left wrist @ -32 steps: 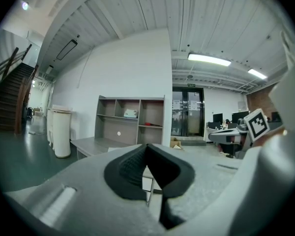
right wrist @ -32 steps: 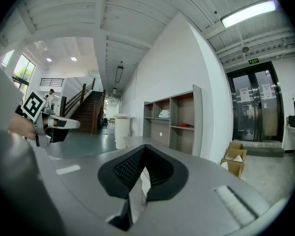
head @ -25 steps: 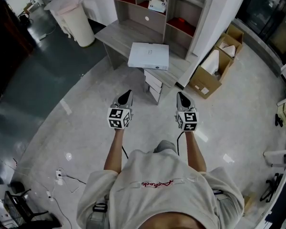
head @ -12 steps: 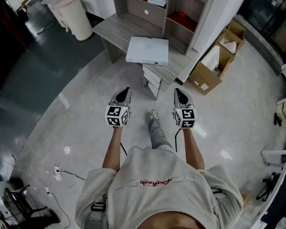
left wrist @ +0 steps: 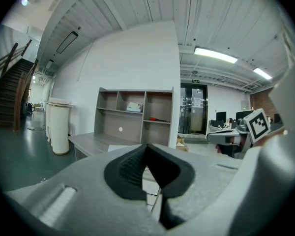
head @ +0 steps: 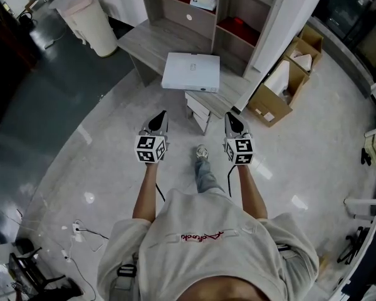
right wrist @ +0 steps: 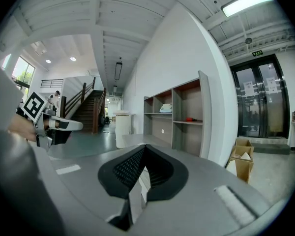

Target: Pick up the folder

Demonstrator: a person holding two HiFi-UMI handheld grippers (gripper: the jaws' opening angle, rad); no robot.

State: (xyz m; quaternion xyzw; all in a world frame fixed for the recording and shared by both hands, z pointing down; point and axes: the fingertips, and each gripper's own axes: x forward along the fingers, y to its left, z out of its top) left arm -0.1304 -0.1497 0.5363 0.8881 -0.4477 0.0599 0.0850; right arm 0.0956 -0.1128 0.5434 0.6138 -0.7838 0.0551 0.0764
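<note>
The folder point(head: 191, 71) is a flat white case lying on the grey desk point(head: 144, 41), near its front edge. My left gripper point(head: 159, 116) and right gripper point(head: 230, 117) are held out side by side over the floor, both pointing at the desk and still short of it. Each is shut with nothing between its jaws. In the left gripper view the left gripper point(left wrist: 147, 149) hides most of the folder. In the right gripper view only the desk point(right wrist: 132, 139) shows past the shut right gripper point(right wrist: 144, 149).
A shelf unit point(head: 213, 11) stands on the desk against the wall. White drawers point(head: 197, 110) sit under the desk. A white bin point(head: 88, 21) stands at the left, open cardboard boxes point(head: 282, 83) at the right. Cables point(head: 81, 231) lie on the floor at lower left.
The person has stepped toward the desk; both grippers moved forward together, closer to the folder, and a foot now shows between them. Both stay shut.
</note>
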